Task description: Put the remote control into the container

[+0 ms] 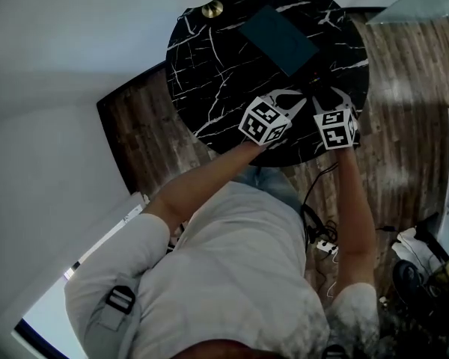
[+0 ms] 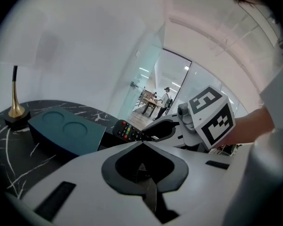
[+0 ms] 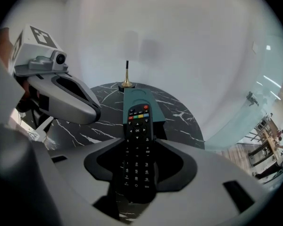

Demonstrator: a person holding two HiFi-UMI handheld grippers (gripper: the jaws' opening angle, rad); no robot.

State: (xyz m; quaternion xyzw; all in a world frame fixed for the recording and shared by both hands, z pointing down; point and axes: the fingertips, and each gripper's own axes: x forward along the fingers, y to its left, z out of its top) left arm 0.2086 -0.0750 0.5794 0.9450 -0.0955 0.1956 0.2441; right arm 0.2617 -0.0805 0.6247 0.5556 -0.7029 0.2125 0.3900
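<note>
Buttons on the one remote (image 3: 137, 145) showed only in the two gripper views; the head view left them too dark to tell. The right gripper (image 3: 137, 150) clamped the remote's lower half over the counter's (image 1: 209, 88) near edge, just short of the single container (image 1: 278, 40). The left gripper (image 2: 141, 144), jaws together on nothing, hung beside it. Bare counter lay left of the container, and one brass stand (image 1: 212, 9) stood at the far rim.

Glossy black marble-look table (image 1: 202, 66), matt teal container (image 1: 278, 40), black plastic remote control (image 3: 137, 149), wood-grain floor (image 1: 404, 88)
</note>
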